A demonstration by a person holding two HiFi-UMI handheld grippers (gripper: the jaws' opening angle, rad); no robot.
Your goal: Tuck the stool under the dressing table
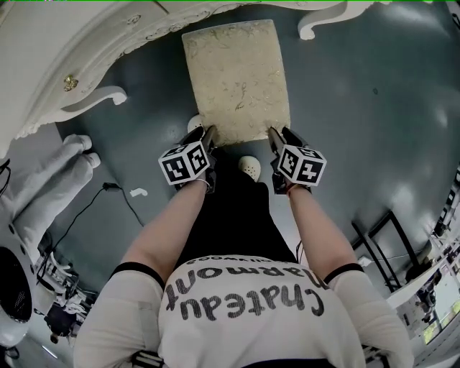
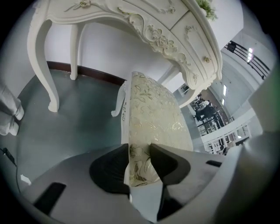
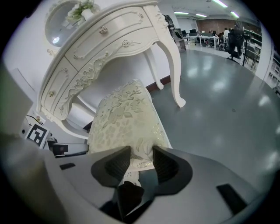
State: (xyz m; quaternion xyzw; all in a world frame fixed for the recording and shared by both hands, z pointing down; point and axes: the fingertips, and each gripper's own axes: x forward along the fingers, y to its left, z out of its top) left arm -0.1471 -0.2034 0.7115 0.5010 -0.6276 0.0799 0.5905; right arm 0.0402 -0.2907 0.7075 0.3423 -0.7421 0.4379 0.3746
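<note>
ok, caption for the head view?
Left tool and right tool grip the stool by its near edge, far end by the dressing table.

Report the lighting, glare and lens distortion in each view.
Head view: evenly lit, edges bowed by the wide lens, the dressing table nearly washed out white. Left gripper view: round fisheye frame with black corners; the stool sharp, the bright hall behind overexposed. Right gripper view: same fisheye, ceiling lights glaring off the glossy floor.

Cream floral cloth on stool [image 1: 236, 79], slight sheen; dressing table [image 1: 86, 43] white-painted, carved; floor [image 1: 374, 108] smooth, glossy.
</note>
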